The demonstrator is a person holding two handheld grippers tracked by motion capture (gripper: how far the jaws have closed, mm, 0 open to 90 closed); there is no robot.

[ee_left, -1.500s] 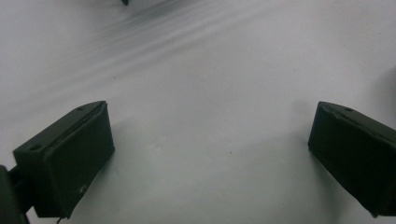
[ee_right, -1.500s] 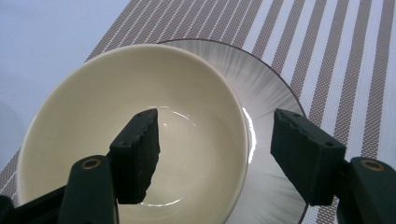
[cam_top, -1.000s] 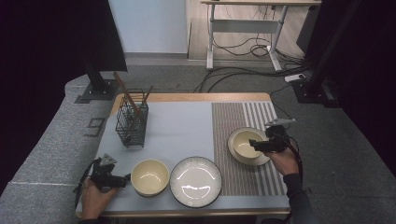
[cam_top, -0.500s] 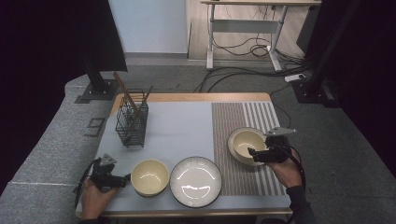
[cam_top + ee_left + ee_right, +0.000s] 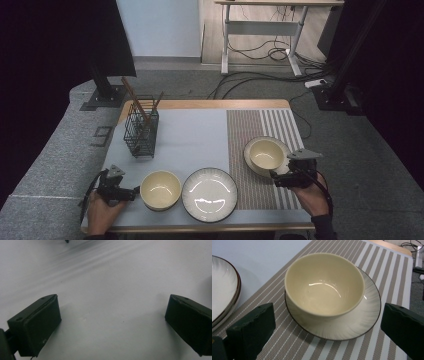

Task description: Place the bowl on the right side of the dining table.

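Right gripper [image 5: 279, 177] now pulled back from cream bowl [image 5: 324, 285] on its plate [image 5: 362, 322], jaws wide apart. Left gripper [image 5: 131, 190] beside second bowl [image 5: 160, 189], jaws apart, empty.

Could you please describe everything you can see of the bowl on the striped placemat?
The bowl is cream, glossy and ceramic-looking, round with a plain rim, upright and empty. It sits on a pale saucer with a thin dark edge, which rests on the striped placemat at the table's right. The right gripper faces it, jaws wide apart, touching neither.
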